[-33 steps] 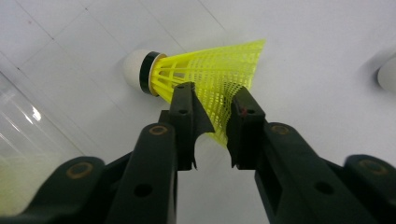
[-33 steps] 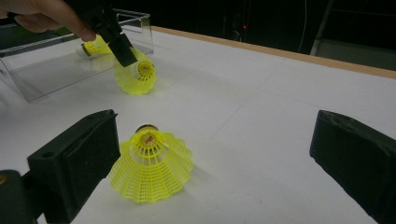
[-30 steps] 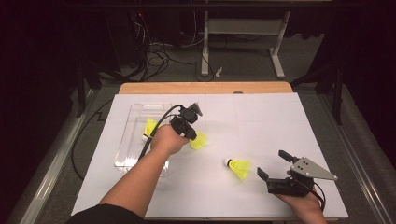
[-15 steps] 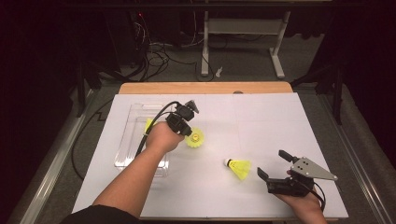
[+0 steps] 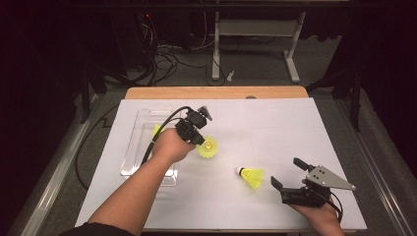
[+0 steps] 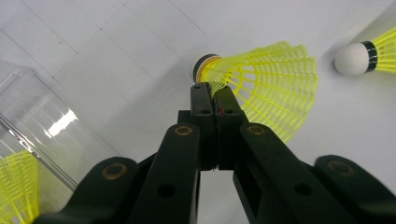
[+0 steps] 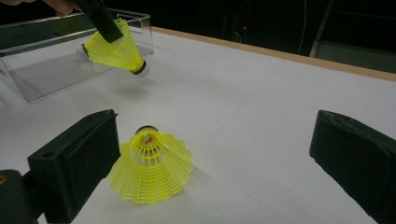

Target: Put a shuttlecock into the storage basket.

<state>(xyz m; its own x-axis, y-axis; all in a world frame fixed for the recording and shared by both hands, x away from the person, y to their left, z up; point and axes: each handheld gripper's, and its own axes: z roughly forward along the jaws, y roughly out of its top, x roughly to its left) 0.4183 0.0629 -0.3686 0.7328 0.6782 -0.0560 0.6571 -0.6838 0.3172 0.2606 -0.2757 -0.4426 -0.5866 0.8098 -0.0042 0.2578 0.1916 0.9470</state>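
High view: left gripper (image 5: 200,140) clamped on lifted shuttlecock (image 5: 207,147), just right of clear tray (image 5: 131,162); second shuttlecock (image 5: 251,177) lies on table (image 5: 295,128).
Left gripper view: jaws pinched on the skirt; one shuttlecock in tray (image 6: 16,186) already.
Right gripper view: right gripper (image 7: 219,158) wide open, empty, second shuttlecock between its jaws, ungripped.

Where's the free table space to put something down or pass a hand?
Free: the far right of the white sheet, beyond the lying shuttlecock, and the near middle between the two forearms. Crowded: the left, where the clear tray, the left gripper and its held shuttlecock sit close together.
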